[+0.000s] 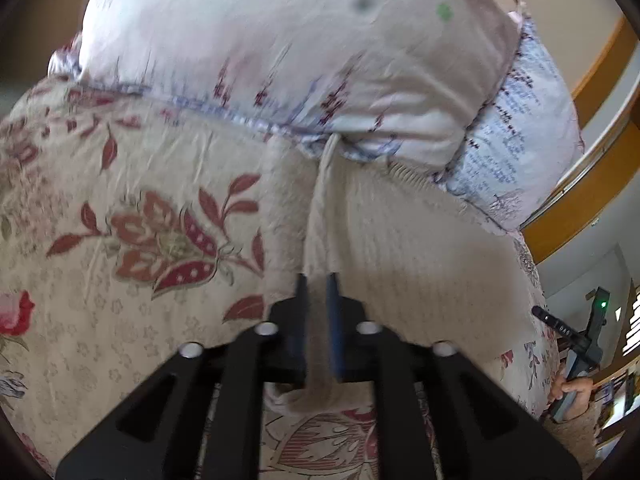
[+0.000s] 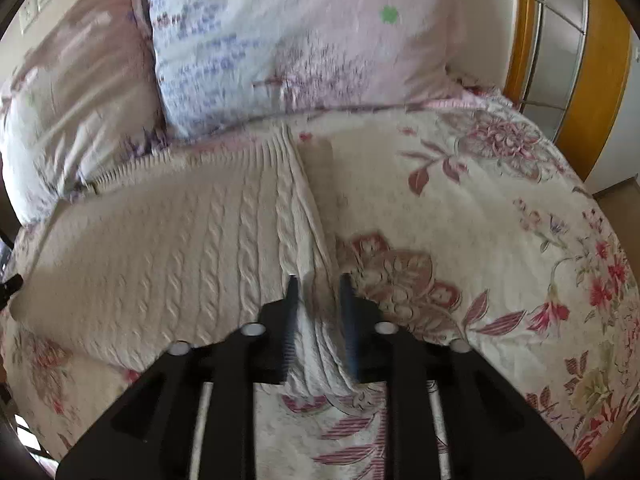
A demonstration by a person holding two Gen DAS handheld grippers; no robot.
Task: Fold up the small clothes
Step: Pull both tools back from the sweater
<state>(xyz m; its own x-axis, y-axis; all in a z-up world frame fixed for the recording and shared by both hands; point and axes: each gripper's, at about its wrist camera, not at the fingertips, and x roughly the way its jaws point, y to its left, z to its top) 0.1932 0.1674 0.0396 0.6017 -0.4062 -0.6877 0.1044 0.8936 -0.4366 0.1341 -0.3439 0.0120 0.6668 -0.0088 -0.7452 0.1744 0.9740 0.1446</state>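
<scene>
A cream cable-knit sweater (image 2: pixel 168 256) lies spread on a floral bedspread (image 2: pixel 500 240). My right gripper (image 2: pixel 320 284) is shut on the sweater's right edge, with a fold of knit pinched between its fingers. My left gripper (image 1: pixel 318 280) is shut on the sweater's left edge (image 1: pixel 320 216), and the knit rises in a ridge ahead of its fingers. The sweater body (image 1: pixel 420 256) stretches to the right in the left wrist view. Both views are blurred.
Pillows (image 1: pixel 280 40) lie against the sweater's far edge; they also show in the right wrist view (image 2: pixel 300 40). A wooden door frame (image 2: pixel 592 80) stands at the right. The other gripper (image 1: pixel 576 344) shows at the bed's right edge.
</scene>
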